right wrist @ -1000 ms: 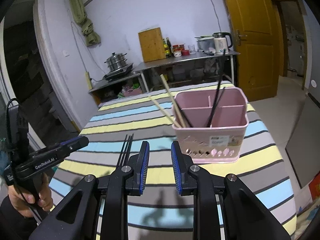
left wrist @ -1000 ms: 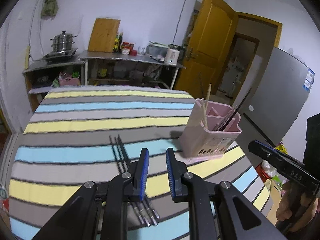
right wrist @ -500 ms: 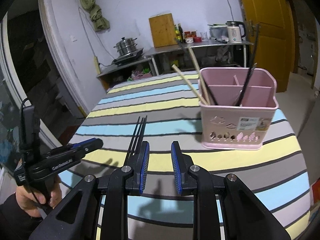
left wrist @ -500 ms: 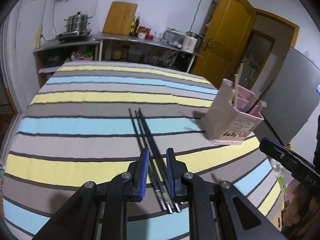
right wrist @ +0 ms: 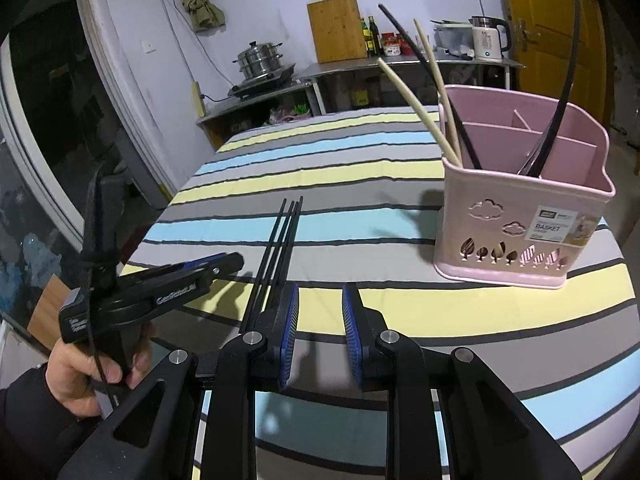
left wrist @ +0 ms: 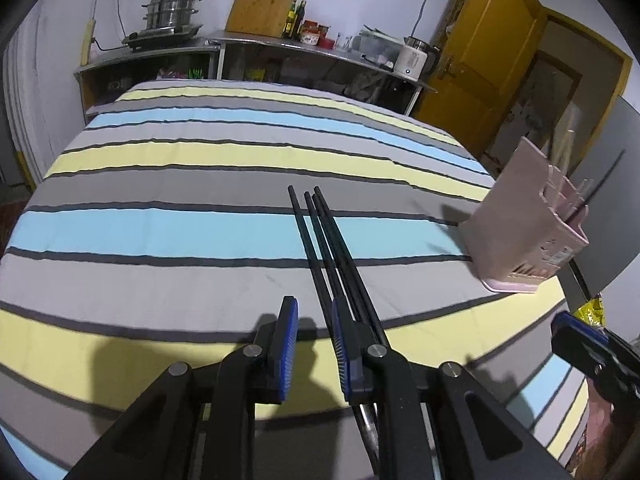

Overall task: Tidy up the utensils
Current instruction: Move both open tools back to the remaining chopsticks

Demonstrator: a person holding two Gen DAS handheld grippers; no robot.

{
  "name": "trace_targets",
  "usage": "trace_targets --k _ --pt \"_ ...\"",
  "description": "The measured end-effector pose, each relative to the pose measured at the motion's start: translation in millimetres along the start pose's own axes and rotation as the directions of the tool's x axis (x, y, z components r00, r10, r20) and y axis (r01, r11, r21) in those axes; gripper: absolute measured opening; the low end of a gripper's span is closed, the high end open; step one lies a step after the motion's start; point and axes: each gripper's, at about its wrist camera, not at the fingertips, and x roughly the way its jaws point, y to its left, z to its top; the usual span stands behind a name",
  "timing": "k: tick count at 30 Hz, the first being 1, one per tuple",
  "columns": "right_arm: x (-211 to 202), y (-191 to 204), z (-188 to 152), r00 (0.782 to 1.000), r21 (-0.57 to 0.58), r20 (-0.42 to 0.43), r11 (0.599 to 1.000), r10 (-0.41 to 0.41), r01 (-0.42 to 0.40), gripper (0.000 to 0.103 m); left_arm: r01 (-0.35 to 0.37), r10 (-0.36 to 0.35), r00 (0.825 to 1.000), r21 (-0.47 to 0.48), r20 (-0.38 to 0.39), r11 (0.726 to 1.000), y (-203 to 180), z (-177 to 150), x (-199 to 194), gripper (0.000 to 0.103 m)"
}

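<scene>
Three black chopsticks [left wrist: 326, 240] lie side by side on the striped tablecloth [left wrist: 200, 232], also in the right wrist view [right wrist: 280, 240]. My left gripper [left wrist: 314, 320] is open and low over the cloth; the chopsticks pass under its right finger. It also shows in the right wrist view [right wrist: 224, 264], left of the chopsticks. A pink utensil basket [right wrist: 520, 216] holds wooden and black chopsticks; in the left wrist view it [left wrist: 528, 232] stands at the right. My right gripper [right wrist: 320, 312] is open and empty, near the table's front edge.
A steel counter [left wrist: 280, 44] with a steamer pot [left wrist: 172, 12], cutting board and kettle stands behind the table. A yellow door [left wrist: 488, 52] is at the back right. The striped cloth covers the whole table.
My left gripper has dropped toward the cloth and shifted left, so the chopsticks now lie under its right finger. The right gripper has moved closer to the basket.
</scene>
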Motion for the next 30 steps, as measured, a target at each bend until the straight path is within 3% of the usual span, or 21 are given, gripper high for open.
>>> trace_targets --k 11,30 --pt "17 -1 4 1.000 0.008 -0.026 1.000 0.000 0.001 0.023 -0.022 0.022 0.999 -0.004 -0.035 1.000 -2 12 35 0.017" --pt "34 1 5 0.999 0.002 -0.049 1.000 0.011 -0.011 0.023 -0.084 0.084 0.996 0.069 0.004 0.994 -7 6 33 0.018"
